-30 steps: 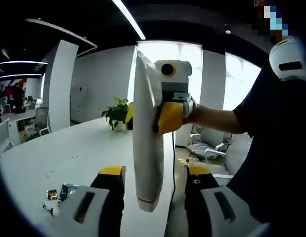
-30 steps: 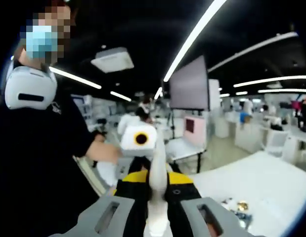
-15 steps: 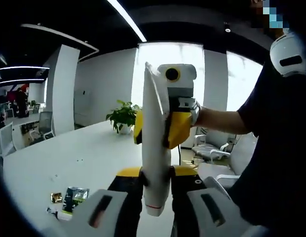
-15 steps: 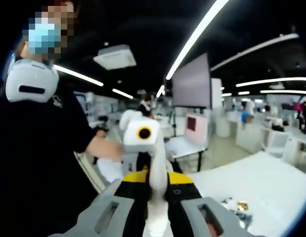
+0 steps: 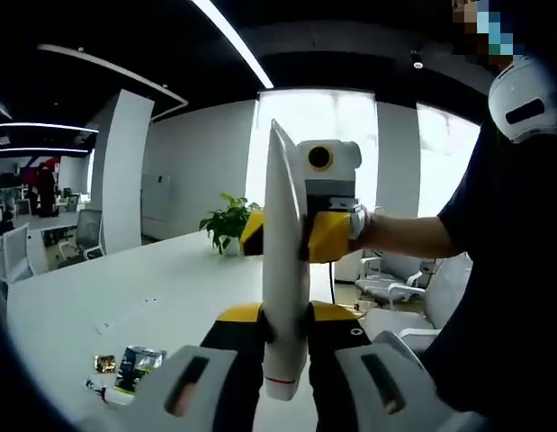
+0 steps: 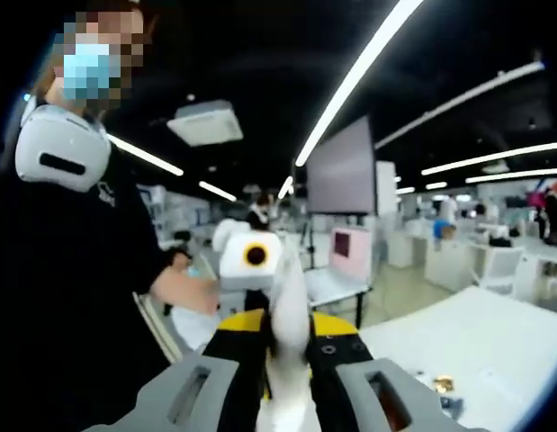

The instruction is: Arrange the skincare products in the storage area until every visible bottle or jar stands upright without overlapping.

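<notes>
White and long, a soft tube [image 5: 284, 270] is held up in the air, well above the white table [image 5: 125, 288], and it is pinched from both ends. In the left gripper view, the left gripper [image 5: 285, 346] is closed narrow on the low end of the tube, by its red line, and the right gripper [image 5: 305, 236] is clamped on the upper part, with a person's hand [image 5: 361, 223] behind it. In the right gripper view, the right gripper [image 6: 287, 346] is closed on the tube [image 6: 289, 315] too, and the left gripper [image 6: 260, 317] is seen just past it. For this step to be done well, only one grip should be let go while the other is kept tight, so the tube is not dropped. Then the tube should be turned and stood on its flat cap end, in a free spot. Small packets [image 5: 134, 364] are lying flat on the near left part of the table. What is inside the tube and the packets cannot be seen. No storage box can be made out.
</notes>
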